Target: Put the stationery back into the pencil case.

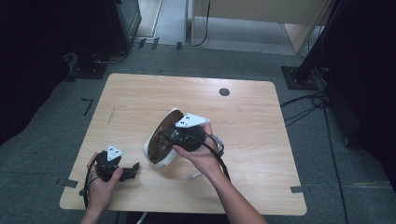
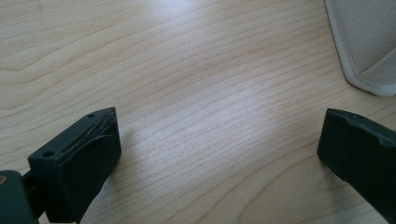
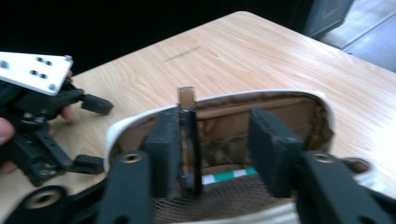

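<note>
Pouch: a white-rimmed pouch point(image 1: 159, 140) with a brown lining lies mouth open near the middle of the counter point(image 1: 140, 93), well in from every edge.
Right gripper point(image 3: 215, 149): over the pouch mouth, jaws part open; a thin dark upright piece point(image 3: 188, 140) rests against one pad, the other pad stands clear of it.
Left gripper point(image 2: 219, 154): jaws wide apart with nothing between them, low over bare wood near the front left edge.
Open room: bare counter behind and right of the pouch.

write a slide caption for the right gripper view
Right gripper with jaws parted over an open white, brown-lined pouch, a thin dark flat object resting against one pad.
</note>
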`<act>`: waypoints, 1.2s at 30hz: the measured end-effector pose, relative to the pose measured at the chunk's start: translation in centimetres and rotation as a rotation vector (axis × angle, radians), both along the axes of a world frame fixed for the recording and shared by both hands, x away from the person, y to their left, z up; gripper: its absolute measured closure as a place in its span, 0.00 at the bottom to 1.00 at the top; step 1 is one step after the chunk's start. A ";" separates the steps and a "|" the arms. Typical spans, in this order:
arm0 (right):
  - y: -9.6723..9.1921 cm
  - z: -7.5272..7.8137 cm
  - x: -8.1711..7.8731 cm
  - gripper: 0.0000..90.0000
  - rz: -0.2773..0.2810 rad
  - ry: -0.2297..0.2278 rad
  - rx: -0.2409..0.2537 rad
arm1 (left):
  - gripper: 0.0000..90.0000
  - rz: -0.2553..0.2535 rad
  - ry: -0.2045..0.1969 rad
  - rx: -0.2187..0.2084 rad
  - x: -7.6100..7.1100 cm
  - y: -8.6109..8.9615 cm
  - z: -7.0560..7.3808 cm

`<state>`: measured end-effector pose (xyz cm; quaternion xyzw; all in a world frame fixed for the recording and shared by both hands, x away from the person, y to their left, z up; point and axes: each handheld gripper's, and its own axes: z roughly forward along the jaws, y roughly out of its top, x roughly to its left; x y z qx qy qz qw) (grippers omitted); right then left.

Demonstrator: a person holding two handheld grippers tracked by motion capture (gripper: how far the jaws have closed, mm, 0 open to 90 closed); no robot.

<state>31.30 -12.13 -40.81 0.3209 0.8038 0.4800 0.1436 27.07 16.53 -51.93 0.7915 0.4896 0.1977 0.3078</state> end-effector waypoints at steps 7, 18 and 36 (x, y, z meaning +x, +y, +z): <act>1.7 -1.0 0.9 0.38 -0.109 -0.013 -0.123 | 0.00 0.001 -0.001 0.000 0.0 0.0 0.0; -0.8 0.2 1.1 0.38 -0.215 -0.038 -0.086 | 0.00 -0.001 -0.001 0.000 0.0 0.0 0.0; -8.2 -0.5 -2.0 0.42 -0.219 -0.016 0.001 | 0.09 0.013 -0.007 -0.046 -0.9 0.3 0.8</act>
